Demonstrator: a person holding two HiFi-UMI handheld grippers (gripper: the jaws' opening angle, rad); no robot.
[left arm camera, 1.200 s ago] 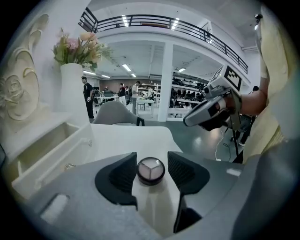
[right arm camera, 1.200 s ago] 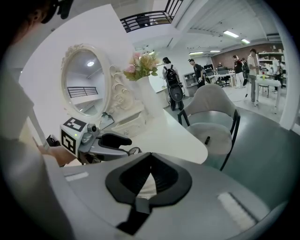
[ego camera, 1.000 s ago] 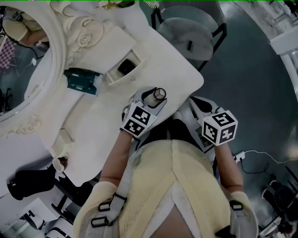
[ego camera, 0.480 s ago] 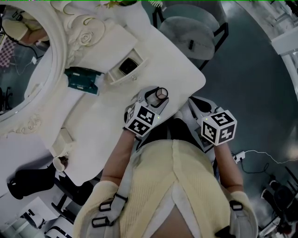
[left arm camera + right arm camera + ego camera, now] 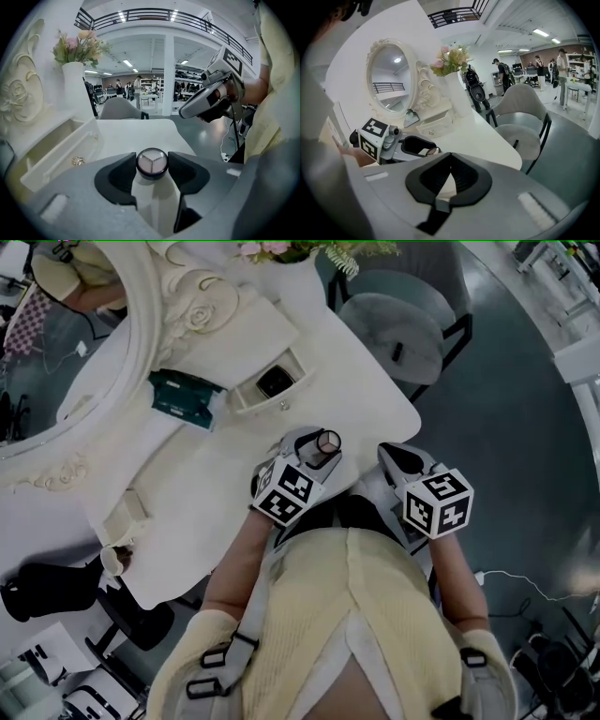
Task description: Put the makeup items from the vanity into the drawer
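Place: you're in a large open hall.
Top, left gripper view: balcony railing (image 5: 159, 13), ceiling lights (image 5: 123, 16).
Upper right, right gripper view: people (image 5: 502, 70) at tables (image 5: 576, 86).
Head view: vanity (image 5: 356, 381) set on grey floor (image 5: 525, 427).

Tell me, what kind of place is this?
Probably a large open hall or showroom with a staged bedroom corner: a white vanity, ornate mirror and flower vase, with a balcony railing overhead.

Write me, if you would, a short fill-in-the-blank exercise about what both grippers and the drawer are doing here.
1. The white bottle is clamped in the ____ hand-held gripper.
2. The right hand-held gripper is shut and holds ____.
3. The drawer beside the bottle stands ____.
Missing words: left; nothing; open.
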